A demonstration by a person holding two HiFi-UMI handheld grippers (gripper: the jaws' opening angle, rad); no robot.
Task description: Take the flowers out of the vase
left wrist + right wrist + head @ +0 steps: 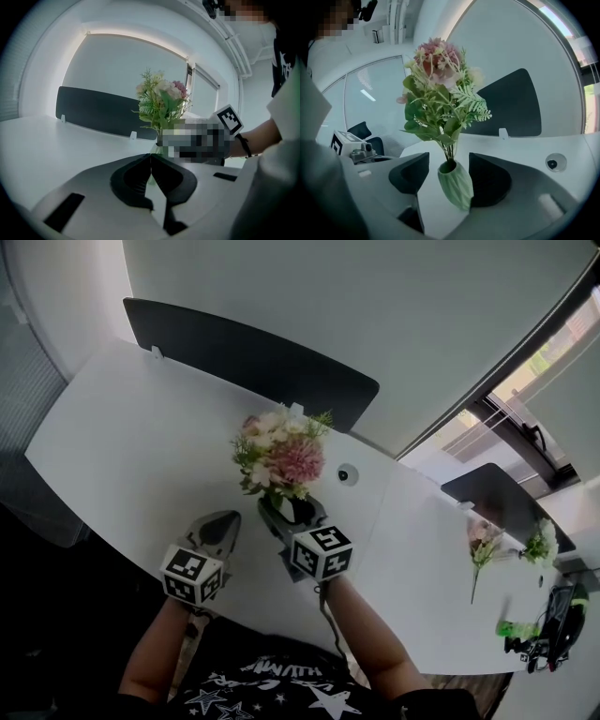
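Observation:
A bouquet of pink and cream flowers (281,457) with green leaves stands in a small ribbed green vase (457,185) on the white table (122,446). My right gripper (292,512) is open, its jaws either side of the vase body with the stems (449,151) rising between them; the vase sits close to the right-hand jaw. In the right gripper view the gripper (449,161) frames the vase and the bouquet (438,93) above. My left gripper (223,521) is shut and empty, left of the vase. In its own view the left gripper (151,157) points at the bouquet (161,101).
A dark divider panel (253,357) stands along the table's far edge. A round cable port (347,474) lies right of the vase. Loose flower stems (483,549) and a green sprig (539,545) lie on the table at far right, near a green object (516,627).

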